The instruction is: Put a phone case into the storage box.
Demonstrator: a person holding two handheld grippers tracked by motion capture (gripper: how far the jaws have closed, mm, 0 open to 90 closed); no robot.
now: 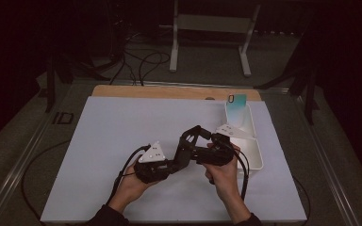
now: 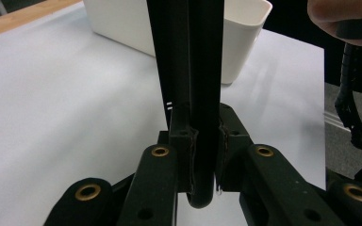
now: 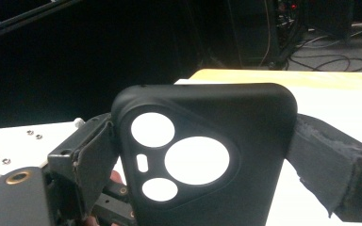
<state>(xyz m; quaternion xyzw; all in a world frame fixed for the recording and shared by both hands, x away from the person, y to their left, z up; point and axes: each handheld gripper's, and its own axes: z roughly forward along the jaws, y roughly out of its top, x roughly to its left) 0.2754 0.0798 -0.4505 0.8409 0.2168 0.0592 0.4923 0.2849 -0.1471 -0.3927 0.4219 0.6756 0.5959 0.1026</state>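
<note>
One white desk (image 1: 99,155) fills the middle of the high view, a white bin (image 1: 256,150) at right of centre with a teal phone case (image 1: 236,107) leaning in its far end. Black phone case (image 3: 207,155) sits mid-frame above the desk, held edge-on. Left hand-held gripper (image 2: 202,155) pinches its edge; right hand-held gripper (image 3: 207,160) is spread wide around its sides, pads beside it.

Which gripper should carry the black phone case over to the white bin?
Left, probably: the left gripper is clamped on the black phone case by its edge. The right gripper has its jaws wide beside it, grip unclear, though it is nearer the white bin.
</note>
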